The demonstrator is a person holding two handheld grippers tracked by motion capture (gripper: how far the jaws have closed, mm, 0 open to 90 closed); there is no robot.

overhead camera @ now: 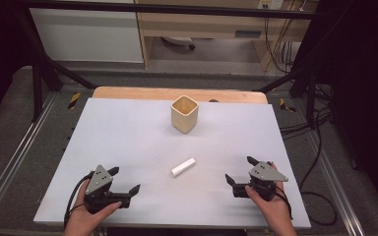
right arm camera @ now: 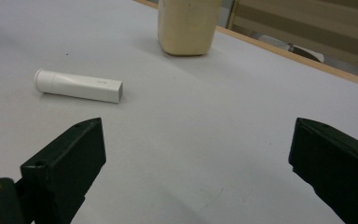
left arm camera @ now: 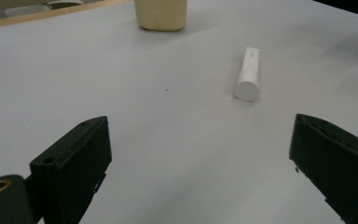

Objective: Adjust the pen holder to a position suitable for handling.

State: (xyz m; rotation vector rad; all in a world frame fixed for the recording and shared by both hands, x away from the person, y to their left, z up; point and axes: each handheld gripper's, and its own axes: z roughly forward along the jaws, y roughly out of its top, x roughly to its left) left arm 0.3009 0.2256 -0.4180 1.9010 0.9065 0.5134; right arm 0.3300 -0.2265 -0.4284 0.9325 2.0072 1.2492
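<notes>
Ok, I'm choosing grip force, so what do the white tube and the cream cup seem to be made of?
The white tube looks like smooth matte plastic: even white, a round cap at one end, a flat squared end at the other. The cream cup looks like matte plastic, possibly ceramic: uniform colour, rounded-square rim, thin walls, no gloss. Both seem rigid, though the pictures cannot confirm that.

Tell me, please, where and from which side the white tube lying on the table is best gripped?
Grip the white tube around its middle, coming down from above with the jaws across its long axis. It lies flat, with free table on both long sides, and looks narrow enough for either open gripper.
</notes>
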